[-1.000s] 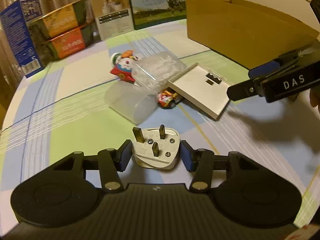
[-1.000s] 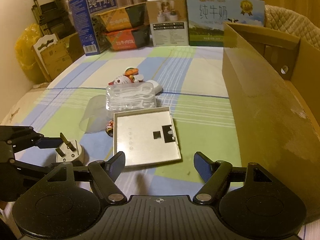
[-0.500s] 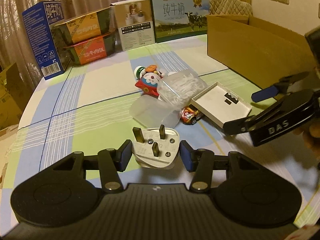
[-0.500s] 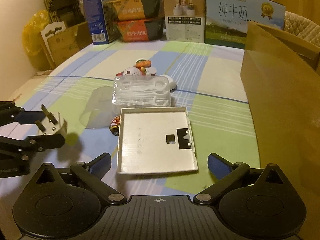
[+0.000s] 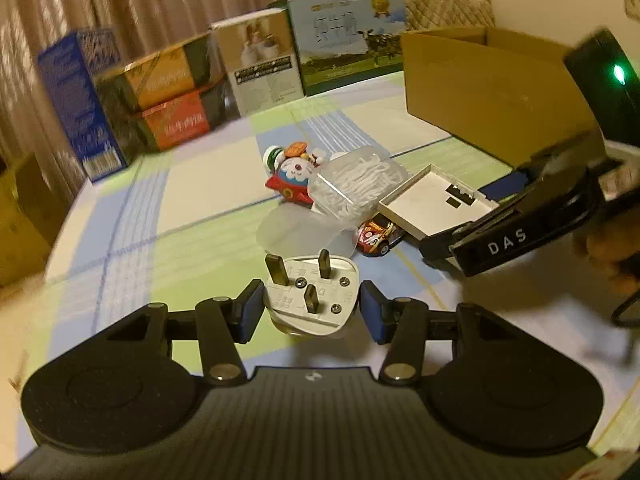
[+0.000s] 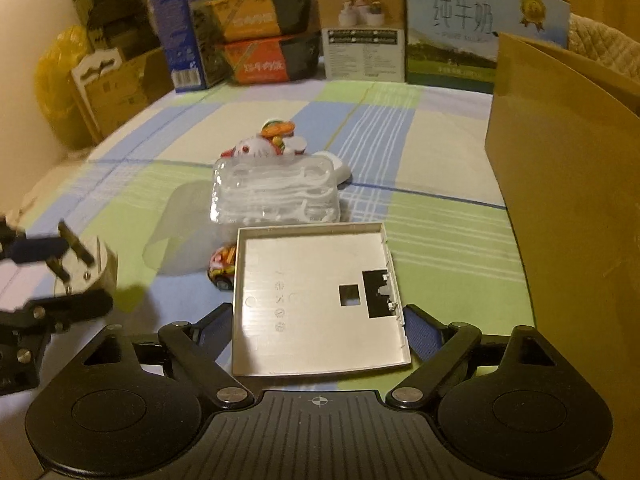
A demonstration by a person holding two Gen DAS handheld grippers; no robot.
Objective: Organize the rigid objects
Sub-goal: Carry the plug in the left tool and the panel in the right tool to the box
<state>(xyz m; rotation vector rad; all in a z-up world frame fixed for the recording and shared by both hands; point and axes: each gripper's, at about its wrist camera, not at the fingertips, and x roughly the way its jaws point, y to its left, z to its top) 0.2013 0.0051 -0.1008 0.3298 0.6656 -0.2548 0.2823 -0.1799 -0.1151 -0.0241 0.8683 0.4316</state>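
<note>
My left gripper point(image 5: 311, 307) is shut on a white three-pin plug point(image 5: 312, 294) and holds it above the checked cloth; it also shows at the left of the right wrist view point(image 6: 82, 270). My right gripper point(image 6: 318, 330) is open, its fingers on either side of a white square switch cover point(image 6: 318, 300) that lies open side up; whether the pads touch it I cannot tell. Behind the cover lie a clear box of floss picks point(image 6: 276, 192), a small toy car point(image 6: 222, 266), a frosted plastic cup point(image 6: 176, 236) on its side and a cartoon figure toy point(image 6: 266, 144).
An open cardboard box point(image 6: 560, 184) stands along the right. Milk cartons and packaged boxes point(image 6: 360, 32) line the table's far edge. The right gripper shows at the right of the left wrist view point(image 5: 520, 224).
The left gripper has lifted the plug and tilted upward. The right gripper has moved forward so its fingers now flank the switch cover.
</note>
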